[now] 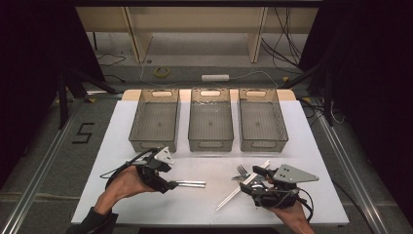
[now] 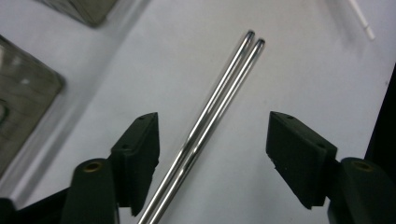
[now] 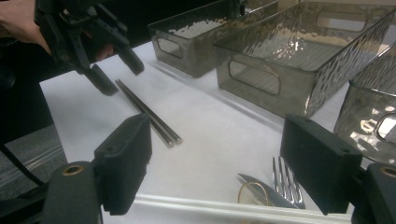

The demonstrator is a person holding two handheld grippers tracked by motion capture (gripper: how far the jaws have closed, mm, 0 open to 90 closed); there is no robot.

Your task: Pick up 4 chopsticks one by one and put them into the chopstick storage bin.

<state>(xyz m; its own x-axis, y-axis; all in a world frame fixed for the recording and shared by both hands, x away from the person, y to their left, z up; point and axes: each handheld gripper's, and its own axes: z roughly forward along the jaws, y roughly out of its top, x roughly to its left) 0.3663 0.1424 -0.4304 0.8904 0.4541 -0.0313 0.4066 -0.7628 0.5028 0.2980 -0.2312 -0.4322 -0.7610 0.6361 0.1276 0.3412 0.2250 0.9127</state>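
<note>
Metal chopsticks [image 2: 210,121]: thin, round, polished steel rods w/ blunt rounded tips, lying tight side by side, touching along their length. They sit flat on the white table [image 1: 146,204], front-left part, well short of the bins, tips pointing toward the table's middle.

Counts: 2 metal chopsticks as a pair. 3 smoky see-through bins in a row at the back: left bin [image 1: 155,119], middle bin [image 1: 210,119], right bin [image 1: 262,119], each w/ cut-out handles and nothing visible inside. 1 fork [image 1: 240,171] at front right, w/ a knife blade [image 3: 261,189] beside it in the right gripper view. White plastic chopsticks [image 1: 241,187] lie diagonal near the fork; look like a pair but can't tell for sure.

Left gripper [image 2: 212,149]: held in the left hand [image 1: 124,183], low over the metal chopsticks. Jaws partway open, astride the pair, one pad each side. In the left gripper view there's a clear gap betw. each pad and the rods, so nothing gripped and pads not touching them. Right gripper view shows the same: the two fingers [image 3: 105,81] straddle the rods near their far end.

Right gripper [image 3: 217,158]: in the right hand [image 1: 292,217] at front right, jaws wide apart, holding nothing. It sits just above the fork, knife blade and white plastic chopsticks; whether it touches any of them I can't tell.
</note>
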